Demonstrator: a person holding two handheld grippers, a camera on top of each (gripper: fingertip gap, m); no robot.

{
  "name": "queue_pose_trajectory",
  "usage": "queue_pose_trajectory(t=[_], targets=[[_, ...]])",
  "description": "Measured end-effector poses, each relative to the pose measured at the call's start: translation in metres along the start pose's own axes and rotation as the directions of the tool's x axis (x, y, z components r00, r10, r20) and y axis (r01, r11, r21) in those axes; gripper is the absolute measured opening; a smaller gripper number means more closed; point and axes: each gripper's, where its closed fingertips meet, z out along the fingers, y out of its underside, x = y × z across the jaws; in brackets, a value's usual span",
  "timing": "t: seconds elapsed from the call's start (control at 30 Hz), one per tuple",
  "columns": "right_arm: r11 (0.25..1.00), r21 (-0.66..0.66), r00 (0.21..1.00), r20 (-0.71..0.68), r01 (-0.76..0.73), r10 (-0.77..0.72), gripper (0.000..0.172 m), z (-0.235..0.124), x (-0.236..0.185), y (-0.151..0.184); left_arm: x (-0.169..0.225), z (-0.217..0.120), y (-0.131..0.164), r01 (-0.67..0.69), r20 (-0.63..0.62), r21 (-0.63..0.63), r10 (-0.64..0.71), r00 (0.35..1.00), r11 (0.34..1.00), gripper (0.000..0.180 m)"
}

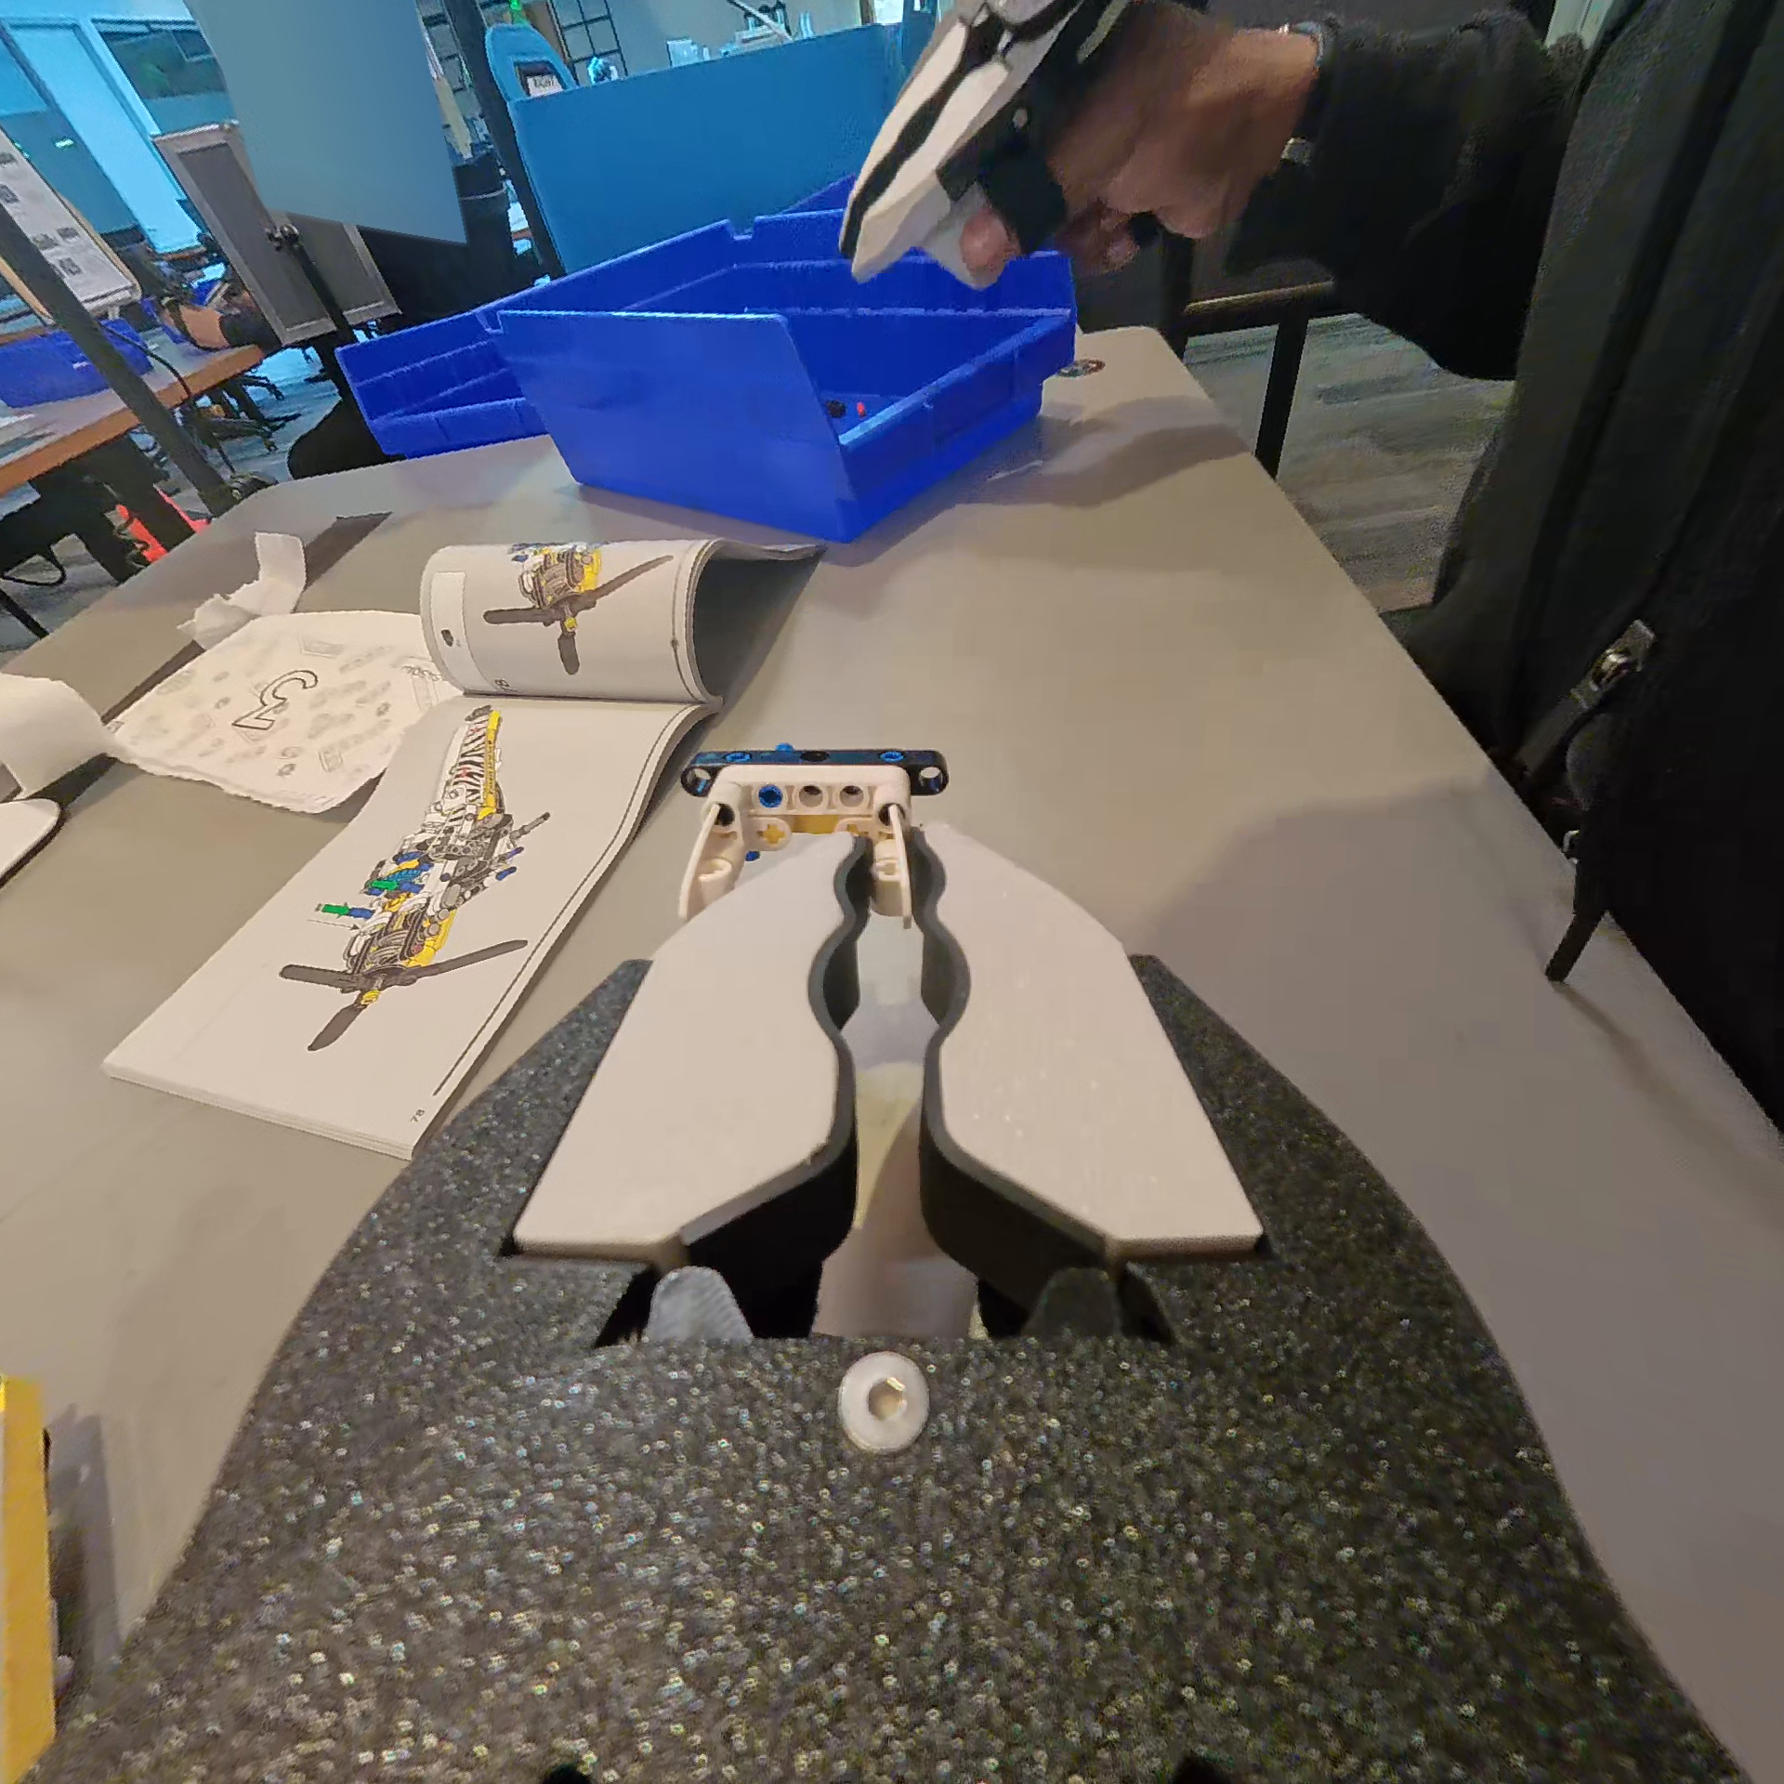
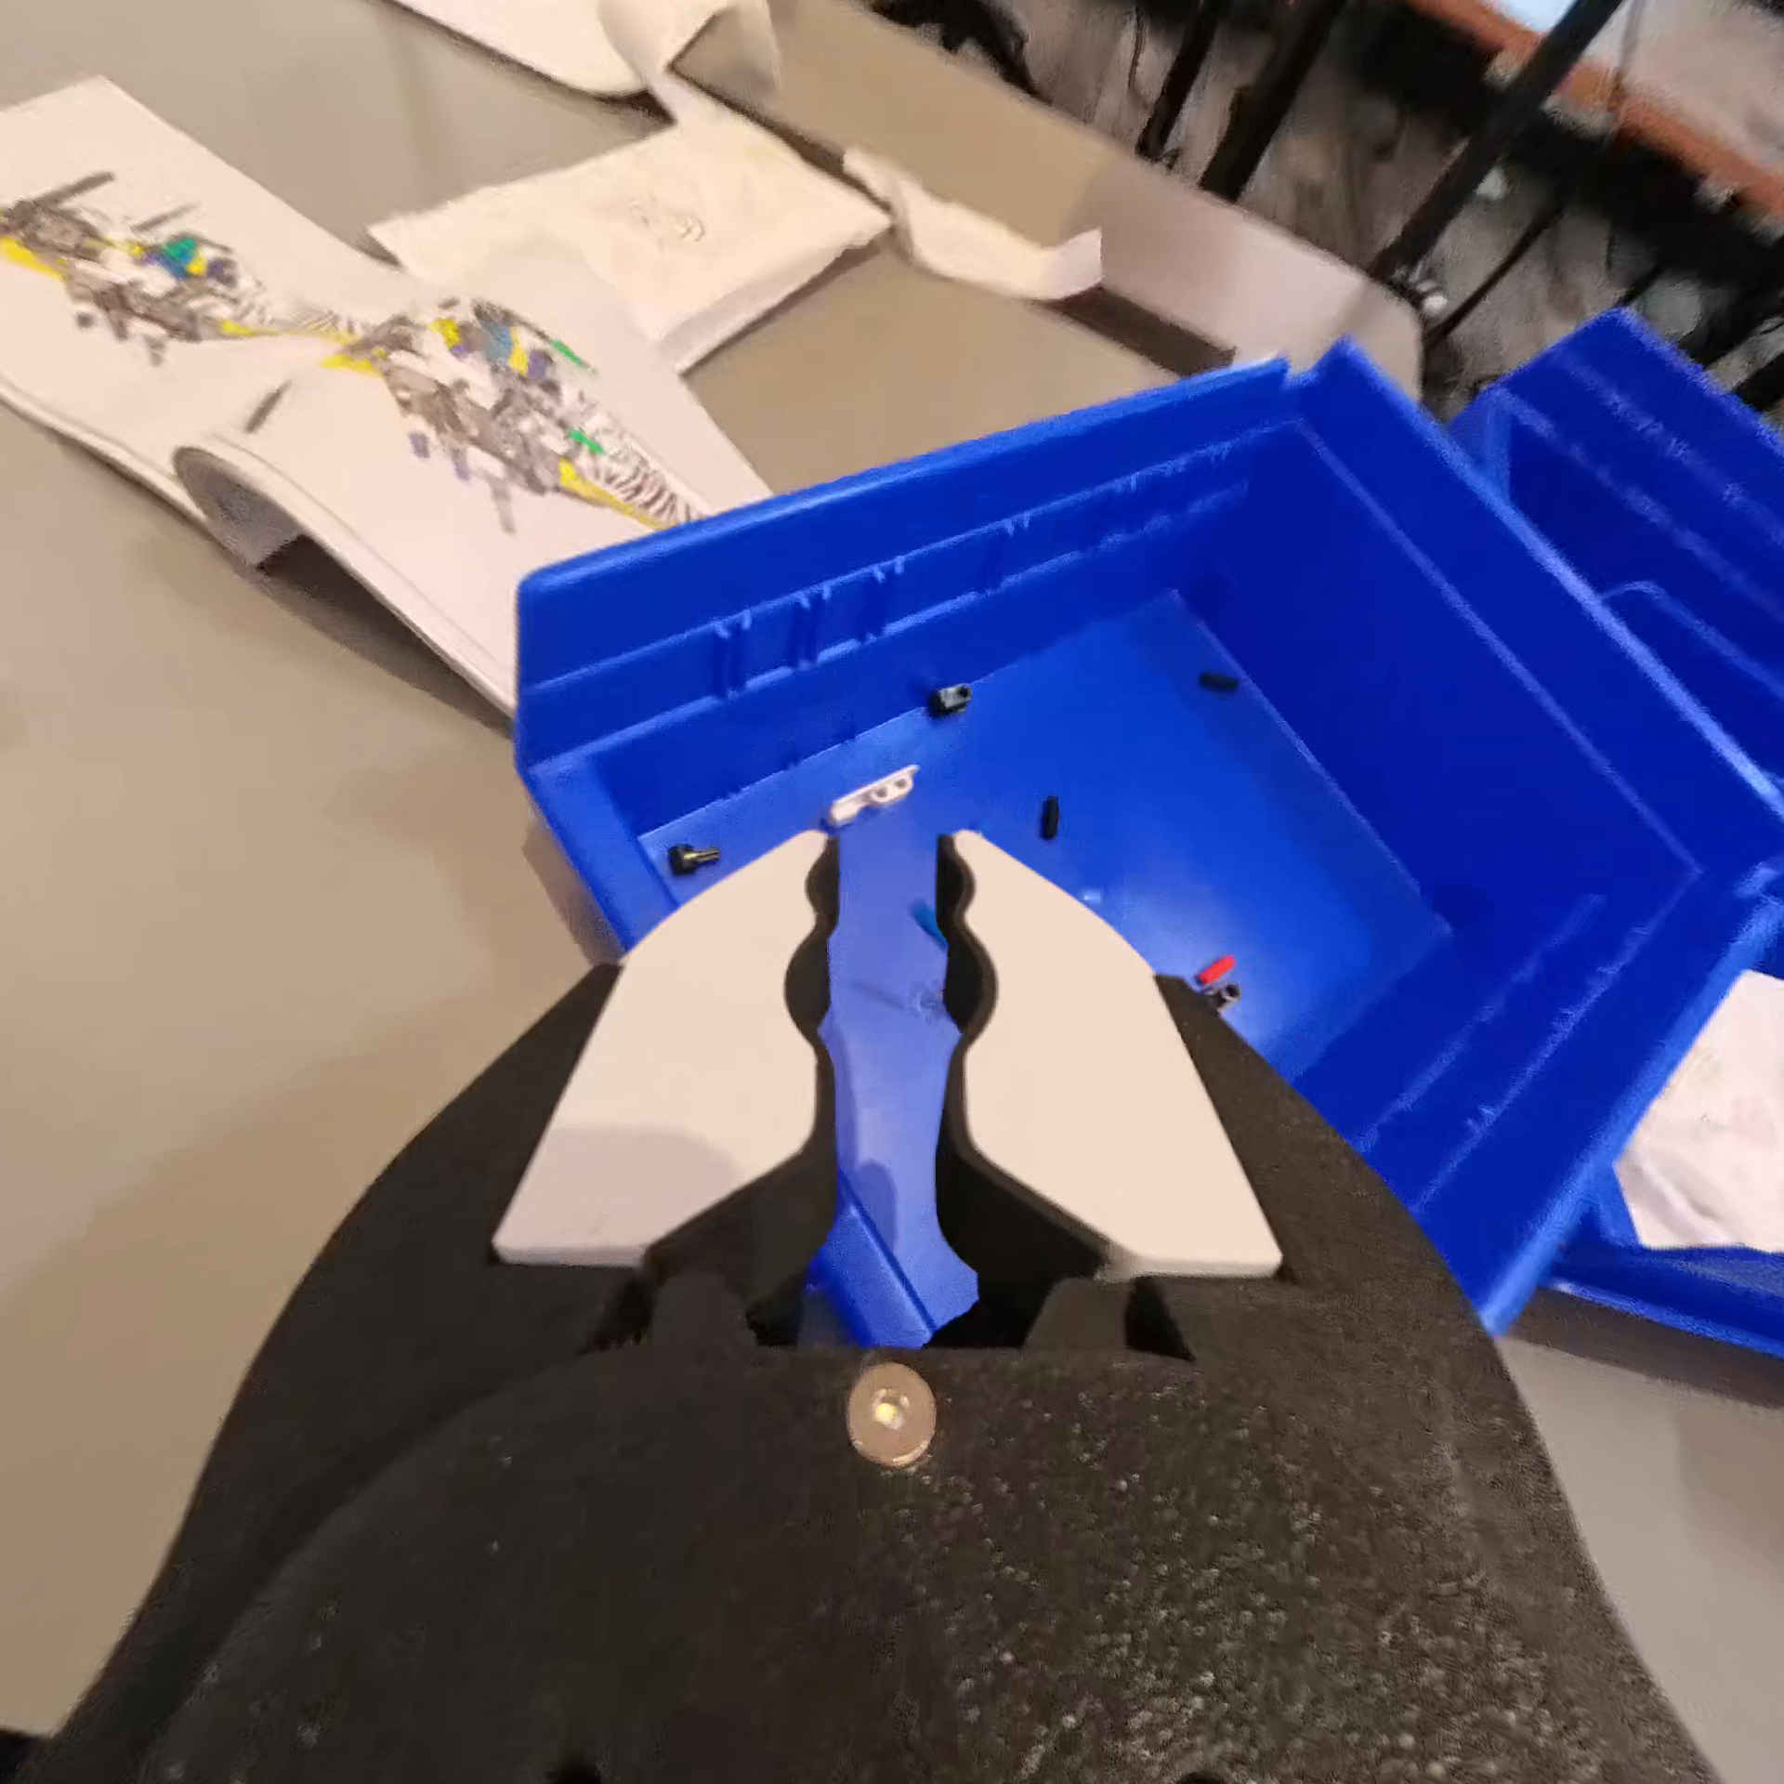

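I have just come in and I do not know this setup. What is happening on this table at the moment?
A person works with two hand-held grippers at a grey table. The left gripper grips one white arm of a small brick assembly lying beside an open instruction booklet. The right gripper is over a blue bin, its fingers apart and empty, pointing at a white piece on the bin floor among a few small black and red parts.

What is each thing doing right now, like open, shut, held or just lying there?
Left gripper: shut on the white brick assembly.
Right gripper: open, empty, over the blue bin.
Blue bin: open-topped, few small parts inside.
White piece: lying loose in bin.
Instruction booklet: open, one page curled.
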Motion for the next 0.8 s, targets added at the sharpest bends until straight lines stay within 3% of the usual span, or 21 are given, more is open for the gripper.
queue_pose_trajectory(t=[0.1,0.23,0.33,0.47,0.6,0.8], targets=[[0.999,-0.024,0.996,0.084,0.040,-0.038,0.022,0.009,-0.021,-0.002,0.001,0.000,-0.001,-0.010,0.001,0.005,0.010,1.000,1.000,0.009],[0.980,0.104,0.953,0.234,0.171,-0.191,0.021,0.012,-0.082,-0.038,0.004,0.000,0.000,-0.032,-0.004,0.001,0.033,0.999,0.999,0.009],[0.950,0.236,0.847,0.443,0.206,-0.293,0.019,0.009,-0.154,-0.063,0.007,0.000,-0.001,-0.045,-0.019,0.008,0.045,0.999,0.999,0.009],[0.913,0.370,0.642,0.660,0.173,-0.390,0.016,0.006,-0.241,-0.081,0.010,-0.001,-0.001,-0.053,-0.037,0.015,0.054,0.998,0.998,0.009],[0.873,0.457,0.517,0.713,0.169,-0.473,0.014,0.009,-0.292,-0.090,0.014,-0.001,-0.003,-0.064,-0.059,0.027,0.065,0.996,0.998,0.009],[0.864,0.473,0.465,0.734,0.173,-0.495,0.012,0.020,-0.316,-0.090,0.016,-0.003,-0.004,-0.064,-0.077,0.038,0.066,0.995,0.997,0.009]])
